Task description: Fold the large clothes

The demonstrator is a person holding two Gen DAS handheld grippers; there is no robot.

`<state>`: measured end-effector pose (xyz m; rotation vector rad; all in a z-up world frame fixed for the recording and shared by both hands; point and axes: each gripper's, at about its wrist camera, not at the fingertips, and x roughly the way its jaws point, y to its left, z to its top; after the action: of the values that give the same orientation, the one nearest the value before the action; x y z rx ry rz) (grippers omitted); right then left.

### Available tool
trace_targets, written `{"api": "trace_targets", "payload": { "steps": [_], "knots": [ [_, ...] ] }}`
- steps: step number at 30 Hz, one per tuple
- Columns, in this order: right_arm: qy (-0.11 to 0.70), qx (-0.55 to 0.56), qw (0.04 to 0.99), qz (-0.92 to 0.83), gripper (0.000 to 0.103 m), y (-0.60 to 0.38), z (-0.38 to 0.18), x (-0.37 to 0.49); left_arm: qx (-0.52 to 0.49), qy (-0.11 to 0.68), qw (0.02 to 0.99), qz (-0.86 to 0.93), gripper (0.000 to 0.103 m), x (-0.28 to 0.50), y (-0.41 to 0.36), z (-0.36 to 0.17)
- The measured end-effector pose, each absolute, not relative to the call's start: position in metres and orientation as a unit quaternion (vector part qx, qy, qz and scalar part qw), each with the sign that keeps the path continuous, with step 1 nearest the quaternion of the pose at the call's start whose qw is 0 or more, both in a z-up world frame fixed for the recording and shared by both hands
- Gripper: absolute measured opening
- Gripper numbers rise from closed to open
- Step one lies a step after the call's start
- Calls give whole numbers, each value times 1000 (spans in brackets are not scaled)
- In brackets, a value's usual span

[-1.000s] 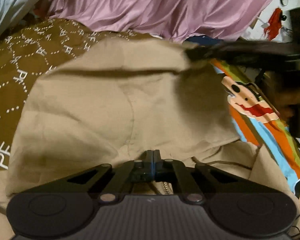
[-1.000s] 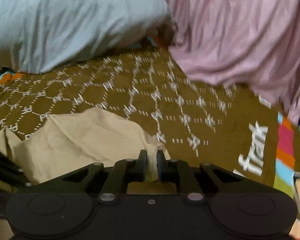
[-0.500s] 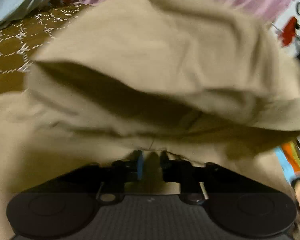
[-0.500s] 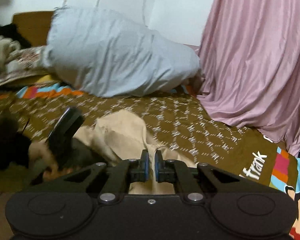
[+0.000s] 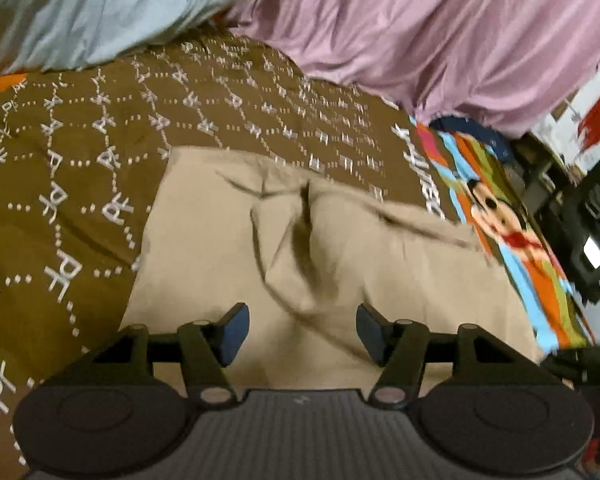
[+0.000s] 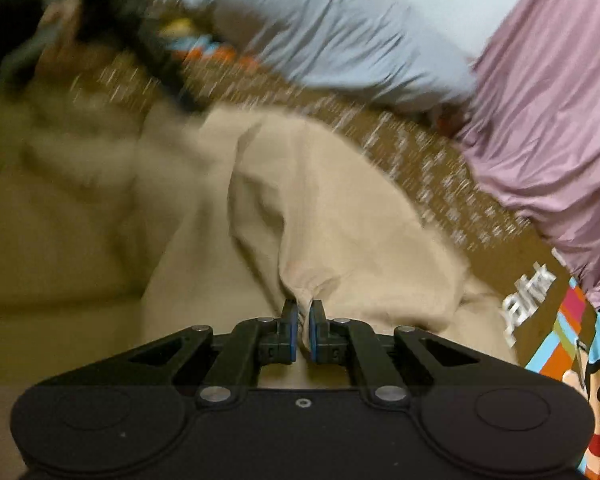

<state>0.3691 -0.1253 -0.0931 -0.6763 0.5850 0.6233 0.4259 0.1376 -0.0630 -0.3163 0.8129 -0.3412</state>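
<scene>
Left wrist view shows a bed under a brown cover (image 5: pixel 80 168) printed with repeated white "PF" letters, a pale blue pillow (image 5: pixel 100 8) and pink curtain (image 5: pixel 440 32) behind. Spread across it lies the beige garment (image 5: pixel 228 240). Tilted downward above it, the left gripper (image 5: pixel 302 332) is opening, nothing between its jaws. The right gripper (image 6: pixel 303 330) pinches a bunched fold of that garment.

Dim, warm indoor light, with no glare. Both views bow strongly at the edges and go black in the corners. The right wrist view is heavily smeared above its claw (image 6: pixel 303 322), streaking the brown bedspread (image 6: pixel 440 184). The left wrist view is sharper, softly blurred, with a dark shadowed crease in the tan cloth (image 5: pixel 304 240) just ahead of its claw (image 5: pixel 300 330).
</scene>
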Motion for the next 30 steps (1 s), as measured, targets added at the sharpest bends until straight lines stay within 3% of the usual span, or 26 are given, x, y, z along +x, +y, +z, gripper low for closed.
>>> {"api": "trace_targets", "payload": {
  "steps": [3,6,7,10,12,14,18,20,26,30],
  "knots": [
    [280,-286,873,280,19,-133,-82,360,-141,381,900,-155,65,437,127,-54],
    [292,-197,901,253,43,-162,-57,365,-140,368,903,-172,69,443,107,-48],
    [300,-152,911,238,52,-175,-49,370,-138,364,904,-177,70,445,101,-47],
    [348,19,920,181,64,-221,-38,405,-106,368,905,-183,71,452,82,-51],
    [379,127,906,141,64,-249,-48,434,-69,385,905,-167,71,460,68,-58],
    [409,184,886,119,57,-264,-67,463,-47,407,899,-156,70,469,58,-69],
    [437,203,870,102,24,-262,-99,509,-37,426,894,-137,71,480,52,-88],
    [415,178,887,92,15,-254,-101,519,-29,422,898,-120,71,487,52,-95],
    [388,100,912,88,13,-234,-106,547,-6,418,902,-110,71,501,47,-102],
    [373,51,923,83,33,-237,-91,526,-5,402,906,-131,72,473,60,-84]
  ]
}}
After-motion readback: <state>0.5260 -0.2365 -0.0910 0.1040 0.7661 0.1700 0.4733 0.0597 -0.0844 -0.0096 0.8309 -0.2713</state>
